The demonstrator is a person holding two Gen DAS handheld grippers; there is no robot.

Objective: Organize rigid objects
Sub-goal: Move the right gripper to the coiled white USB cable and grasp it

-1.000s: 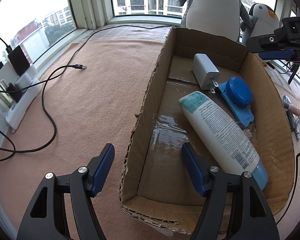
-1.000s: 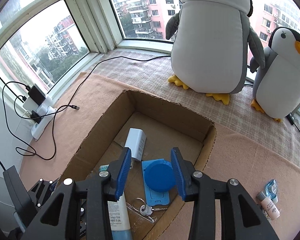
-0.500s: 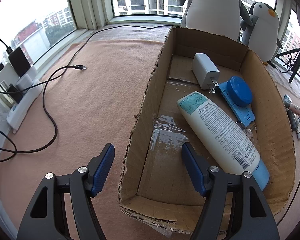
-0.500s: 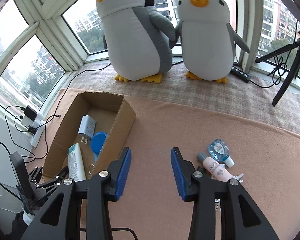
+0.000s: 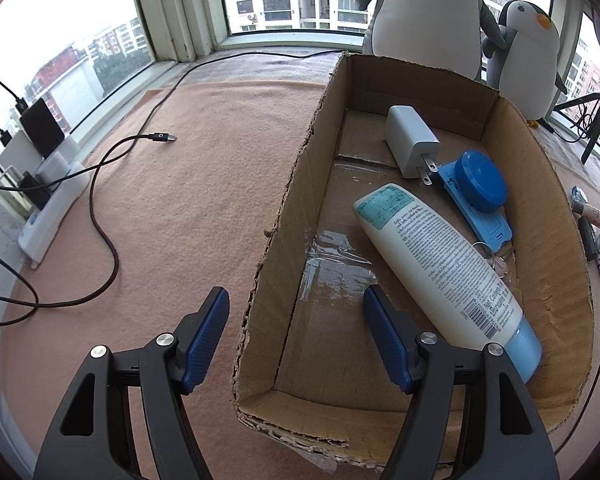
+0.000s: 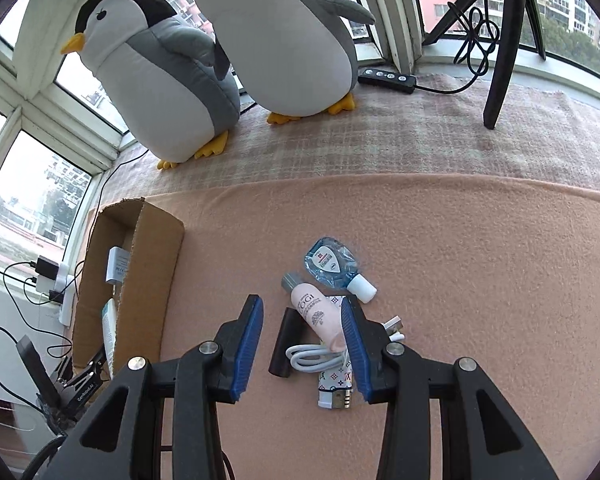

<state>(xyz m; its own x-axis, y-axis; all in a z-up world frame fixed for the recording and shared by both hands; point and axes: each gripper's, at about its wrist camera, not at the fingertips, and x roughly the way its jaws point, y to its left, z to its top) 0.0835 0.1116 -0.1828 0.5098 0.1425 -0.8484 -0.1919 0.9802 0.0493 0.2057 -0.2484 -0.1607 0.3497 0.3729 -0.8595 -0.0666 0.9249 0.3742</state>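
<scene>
Right wrist: pink tube [image 6: 318, 316] flat, cap end pointing away from right gripper [image 6: 302, 344]

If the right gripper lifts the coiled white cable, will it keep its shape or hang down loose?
The white cable will probably sag: it is thin and lies in loose loops with nothing visible binding them. Its plug end sticks out free and may swing. It looks light, and part of it runs under the pink tube, so that may shift.

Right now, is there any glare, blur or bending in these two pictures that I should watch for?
Left wrist view: shiny tape on the box floor throws glare, the window is washed out white, and straight box walls look bowed. Right wrist view: sharp and evenly lit, soft shadows, but the window frames and tripod curve near the edges.
</scene>
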